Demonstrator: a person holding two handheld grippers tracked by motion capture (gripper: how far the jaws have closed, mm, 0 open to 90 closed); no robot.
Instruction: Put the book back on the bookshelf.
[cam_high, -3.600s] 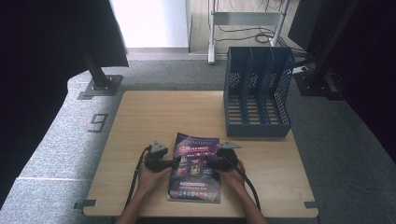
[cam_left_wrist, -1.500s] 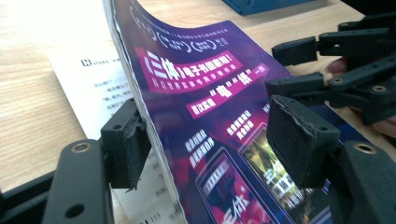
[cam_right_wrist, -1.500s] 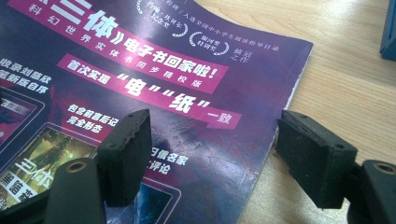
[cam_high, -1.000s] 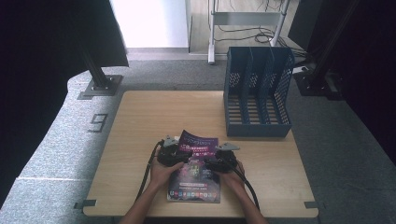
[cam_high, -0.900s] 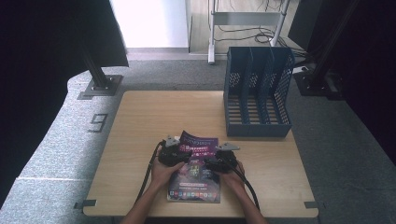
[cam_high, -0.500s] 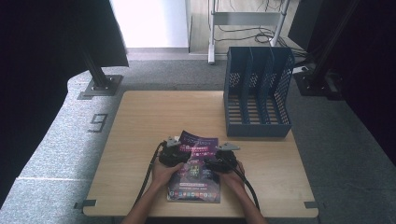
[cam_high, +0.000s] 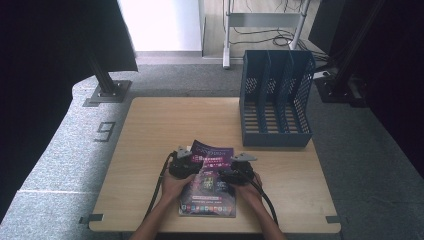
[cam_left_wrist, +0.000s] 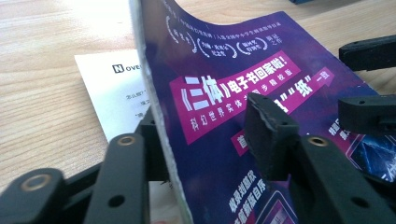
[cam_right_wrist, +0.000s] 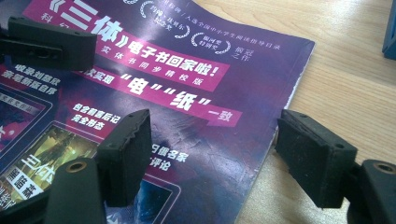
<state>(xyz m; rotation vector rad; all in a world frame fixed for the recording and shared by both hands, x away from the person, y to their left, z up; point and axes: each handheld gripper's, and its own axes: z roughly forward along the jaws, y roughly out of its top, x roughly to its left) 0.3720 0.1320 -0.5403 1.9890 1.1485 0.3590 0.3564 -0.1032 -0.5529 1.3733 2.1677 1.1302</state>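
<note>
High view: a purple magazine (cam_high: 210, 180) lies near the table's (cam_high: 150, 130) front edge, bare wood beyond; the blue file rack's (cam_high: 274, 100) 3 slots look empty.

Left gripper view: left gripper (cam_left_wrist: 205, 140), jaws just closed, seemingly pinching the lifted cover.

Right gripper view: right gripper (cam_right_wrist: 219, 158) gapes, straddling the magazine's edge.

Cameras: one overhead, two riding the grippers.
Overhead looks forward and down on table (cam_high: 150, 130); gripper cameras sit close over magazine (cam_high: 210, 172), which all share.
</note>
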